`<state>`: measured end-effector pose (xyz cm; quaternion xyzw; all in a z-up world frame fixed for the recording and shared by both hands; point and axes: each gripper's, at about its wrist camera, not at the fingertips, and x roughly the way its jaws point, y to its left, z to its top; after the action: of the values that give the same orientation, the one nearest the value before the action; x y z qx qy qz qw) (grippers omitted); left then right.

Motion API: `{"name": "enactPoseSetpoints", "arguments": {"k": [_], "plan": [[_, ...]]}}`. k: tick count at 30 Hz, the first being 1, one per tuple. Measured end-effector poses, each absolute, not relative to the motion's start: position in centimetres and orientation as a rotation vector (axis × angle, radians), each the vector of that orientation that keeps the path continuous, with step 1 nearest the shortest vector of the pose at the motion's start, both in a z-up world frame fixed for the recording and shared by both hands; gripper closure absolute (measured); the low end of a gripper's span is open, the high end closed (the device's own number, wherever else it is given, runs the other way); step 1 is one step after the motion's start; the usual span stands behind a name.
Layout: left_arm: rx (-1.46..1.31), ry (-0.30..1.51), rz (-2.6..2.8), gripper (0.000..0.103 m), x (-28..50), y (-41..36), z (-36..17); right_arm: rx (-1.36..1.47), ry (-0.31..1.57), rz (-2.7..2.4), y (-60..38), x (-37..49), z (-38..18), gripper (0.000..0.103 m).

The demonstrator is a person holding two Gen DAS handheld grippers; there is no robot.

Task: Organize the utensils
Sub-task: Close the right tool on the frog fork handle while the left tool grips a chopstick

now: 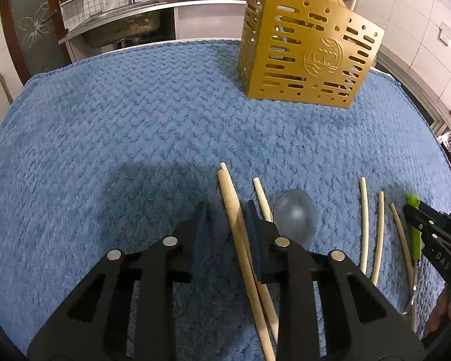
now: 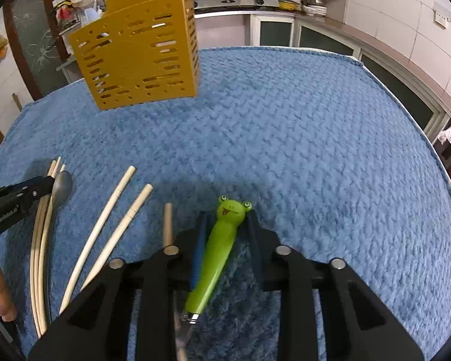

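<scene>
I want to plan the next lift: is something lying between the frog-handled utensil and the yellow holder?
Nothing visible does. The frog-handled utensil lies between the open jaws of the right gripper, and only bare blue towel stretches from there to the yellow holder. The chopsticks lie off to the left of that path.

walls: white tile (image 1: 418, 3) | sink (image 1: 120, 27) | stove (image 2: 240, 0) | blue towel (image 1: 135, 120)
</scene>
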<state>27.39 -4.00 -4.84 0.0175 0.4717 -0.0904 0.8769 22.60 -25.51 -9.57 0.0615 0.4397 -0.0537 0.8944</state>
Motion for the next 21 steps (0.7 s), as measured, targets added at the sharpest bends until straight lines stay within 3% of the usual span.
{"name": "enactPoseSetpoints", "arguments": {"k": [10,12,14,21], "plan": [[0.049,0.999,-0.200,0.082,27.73,-4.22,-4.75,0.110,0.951,-0.087,-25.38,23.38,-9.39,0.083],[0.050,0.997,-0.200,0.085,27.64,-4.19,-4.65,0.117,0.949,-0.085,-25.48,23.35,-9.36,0.084],[0.044,0.987,-0.202,0.096,27.41,-4.04,-4.37,0.134,0.942,-0.080,-25.78,23.18,-9.34,0.084],[0.019,0.987,-0.221,0.097,27.09,-3.58,-4.02,0.145,0.920,-0.065,-25.98,22.62,-8.97,0.084]]}}
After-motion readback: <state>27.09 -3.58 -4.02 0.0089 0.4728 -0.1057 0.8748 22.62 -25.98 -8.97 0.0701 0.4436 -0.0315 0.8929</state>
